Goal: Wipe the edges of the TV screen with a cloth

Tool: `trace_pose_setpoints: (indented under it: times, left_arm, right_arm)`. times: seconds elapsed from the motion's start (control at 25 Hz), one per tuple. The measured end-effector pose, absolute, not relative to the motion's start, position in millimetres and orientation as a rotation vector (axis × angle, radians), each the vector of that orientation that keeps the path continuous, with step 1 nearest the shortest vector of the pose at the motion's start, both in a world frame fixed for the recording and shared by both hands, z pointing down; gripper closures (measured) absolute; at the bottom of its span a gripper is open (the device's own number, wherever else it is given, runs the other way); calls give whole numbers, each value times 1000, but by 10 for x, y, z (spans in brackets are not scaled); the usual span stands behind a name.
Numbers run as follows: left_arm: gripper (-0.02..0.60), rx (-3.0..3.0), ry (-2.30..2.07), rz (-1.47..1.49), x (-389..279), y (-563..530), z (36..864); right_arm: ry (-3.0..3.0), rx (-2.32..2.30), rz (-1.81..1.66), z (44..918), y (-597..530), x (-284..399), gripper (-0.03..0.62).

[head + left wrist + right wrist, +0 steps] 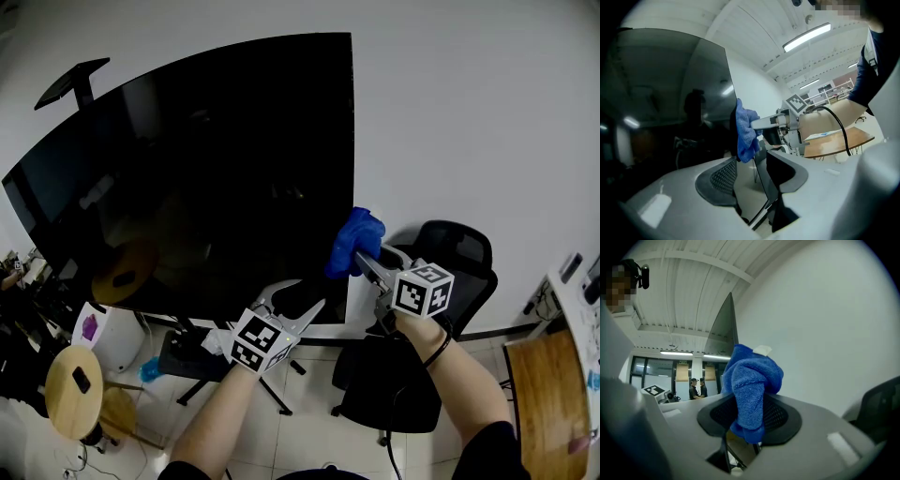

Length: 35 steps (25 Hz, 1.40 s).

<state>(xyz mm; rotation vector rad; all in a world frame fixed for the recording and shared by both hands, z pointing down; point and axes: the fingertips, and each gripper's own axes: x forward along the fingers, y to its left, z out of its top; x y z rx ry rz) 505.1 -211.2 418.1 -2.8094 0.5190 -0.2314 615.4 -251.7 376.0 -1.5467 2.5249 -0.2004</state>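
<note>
Two grippers work at the lower right corner of the TV screen [187,178]. Our right gripper [366,262] is clenched on a bunched blue cloth [354,239]. The cloth bulges out past the pads and lies against the screen's right edge, low down, just above the bottom corner. Our left gripper [295,300] sits to the left of it, at the screen's bottom edge. Its jaws stand apart, released, and nothing is gripped. The thin lower corner of the panel shows in the gap between them, though we cannot tell whether either pad touches it. A white wall [469,112] stands behind the screen. To the right, near the cloth, stands a black office chair [459,258]. A round wooden stool [70,394] is on the floor at the near left, below the screen.
</note>
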Motion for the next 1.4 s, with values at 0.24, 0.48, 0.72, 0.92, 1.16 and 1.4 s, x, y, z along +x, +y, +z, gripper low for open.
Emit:
trace_pose_setpoints:
  times: [0.24, 0.48, 0.72, 0.92, 1.16, 1.4]
  left_arm:
    - [394, -2881, 508, -297, 5021, -2072, 4685]
    - [394, -2940, 512, -382, 4994, -2094, 5189]
    - [394, -2998, 518, -462, 4993, -2067, 5603]
    - [394, -3027, 529, -514, 4967, -2072, 5827]
    - [394, -3070, 558, -557, 4894, -2112, 6017]
    - [393, -3145, 605, -563, 4623, -2104, 6149]
  right_arm:
    - [2526, -1576, -345, 4531, -2520, 6161, 448]
    - [2516, -1610, -531, 5401, -2577, 6181, 450]
    - [2521, -1663, -693, 6199, -2551, 6167, 450]
    - [2512, -1681, -835, 6731, -2514, 6112, 451]
    - [2512, -1711, -986, 7248, -2394, 6076, 451]
    - [2351, -1741, -1143, 7556, -2313, 6046, 451]
